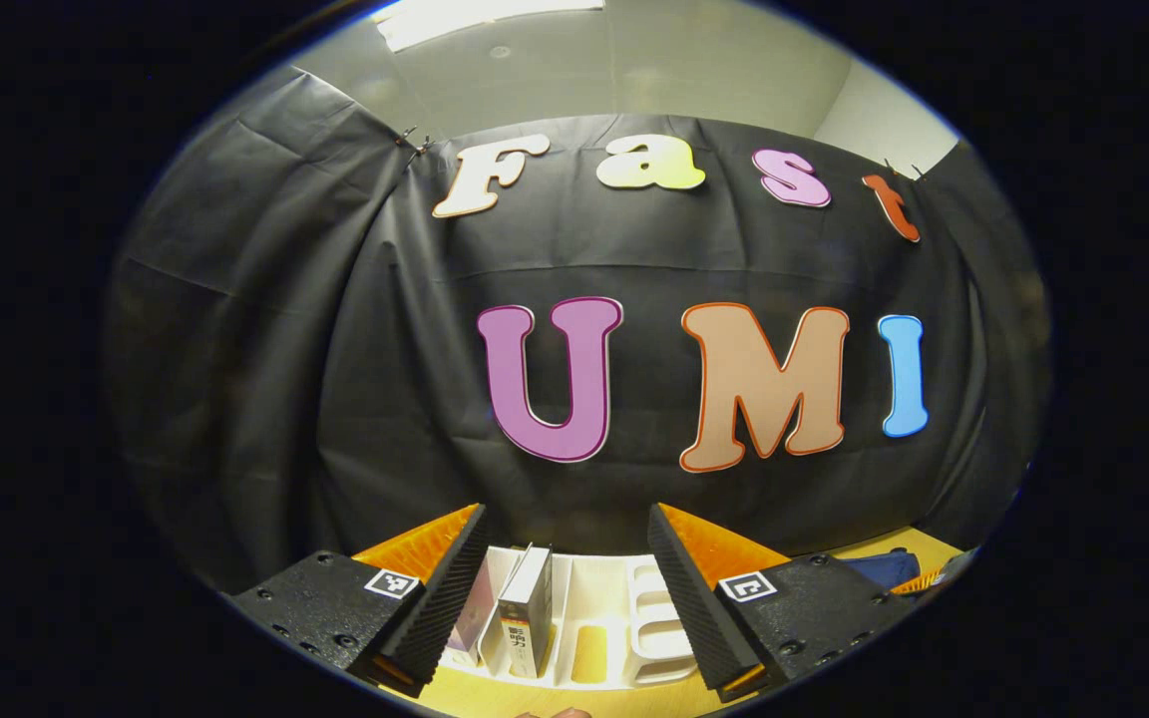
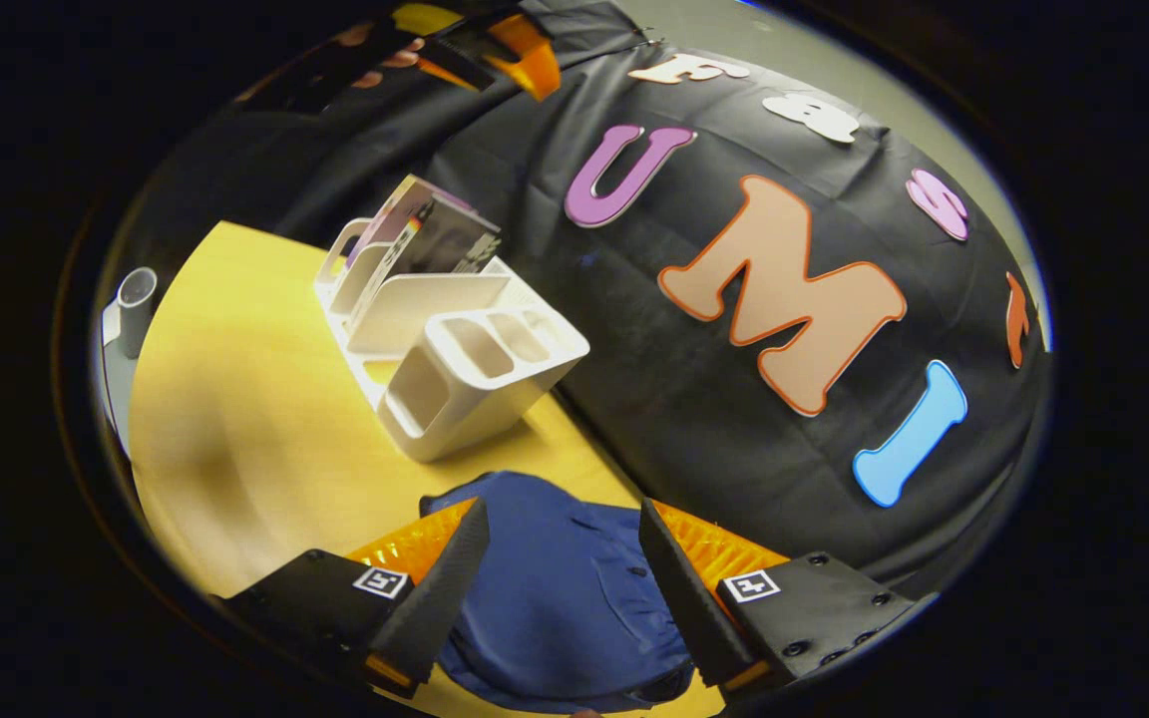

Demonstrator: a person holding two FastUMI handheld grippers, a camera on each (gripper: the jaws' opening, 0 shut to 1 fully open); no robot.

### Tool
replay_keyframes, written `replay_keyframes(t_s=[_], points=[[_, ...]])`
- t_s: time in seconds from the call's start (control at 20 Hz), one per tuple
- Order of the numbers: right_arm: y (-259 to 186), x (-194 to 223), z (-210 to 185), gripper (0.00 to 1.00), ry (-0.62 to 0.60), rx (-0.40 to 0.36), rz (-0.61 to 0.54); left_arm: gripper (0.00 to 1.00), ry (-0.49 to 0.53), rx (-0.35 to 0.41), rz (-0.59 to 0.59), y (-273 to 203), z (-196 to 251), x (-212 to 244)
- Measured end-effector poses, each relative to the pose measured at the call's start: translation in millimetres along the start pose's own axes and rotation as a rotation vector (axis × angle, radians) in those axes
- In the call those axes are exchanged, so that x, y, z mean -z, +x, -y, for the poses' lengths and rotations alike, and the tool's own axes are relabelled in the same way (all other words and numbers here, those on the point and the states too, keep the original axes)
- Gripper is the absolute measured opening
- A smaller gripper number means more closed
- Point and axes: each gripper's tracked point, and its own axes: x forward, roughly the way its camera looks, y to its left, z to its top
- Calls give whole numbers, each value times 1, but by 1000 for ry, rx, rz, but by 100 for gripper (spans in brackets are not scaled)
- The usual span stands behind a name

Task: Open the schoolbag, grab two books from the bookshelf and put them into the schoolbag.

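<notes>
I see the big yellow table (image 2: 235, 419) first, and in the right gripper view it runs from 9 o'clock down toward 6 o'clock. The blue schoolbag (image 2: 555, 588) lies on it at 6 o'clock, close under my right gripper (image 2: 560, 578). That gripper has its fingers spread wide apart above the bag, and they hold nothing. I cannot tell if the bag is open or zipped. The white bookshelf (image 2: 455, 349) stands on the table just past the bag, at about 11 o'clock from it, near the dark wall. It has a few tall slots and some small cups at the near end. Two books (image 2: 425, 234) stand in the far slots, leaning a bit. A small grey tube (image 2: 136, 299) stands at the table's edge at 9 o'clock. At 12 o'clock I see my other tool, with a hand around it, high above the shelf. In the left gripper view my left gripper (image 1: 567, 578) points at the wall, and its fingers are also wide apart with nothing in them. Between them, at 6 o'clock, the bookshelf (image 1: 624, 608) shows below with one book (image 1: 527, 608) standing up and another behind it at 7 o'clock. A bit of the blue schoolbag (image 1: 884, 568) peeks out at 4 o'clock.
</notes>
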Motion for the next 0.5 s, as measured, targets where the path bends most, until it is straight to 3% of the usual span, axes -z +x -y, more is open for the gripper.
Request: replay_keyframes(t_s=[0.1, 0.15, 0.25, 0.5], points=[[3, 16, -10, 100, -45, -13, -35, 89, 9, -7, -6, 0, -4, 3], [5, 23, -16, 100, -59, -24, -48, 93, 14, -11, -7, -1, -5, 3], [9, 31, -29, 98, -92, -50, -62, 89, 18, -16, -10, -1, -7, 4], [12, 52, -62, 99, -208, -98, -90, 93, 17, -28, -27, -1, -13, 12]])
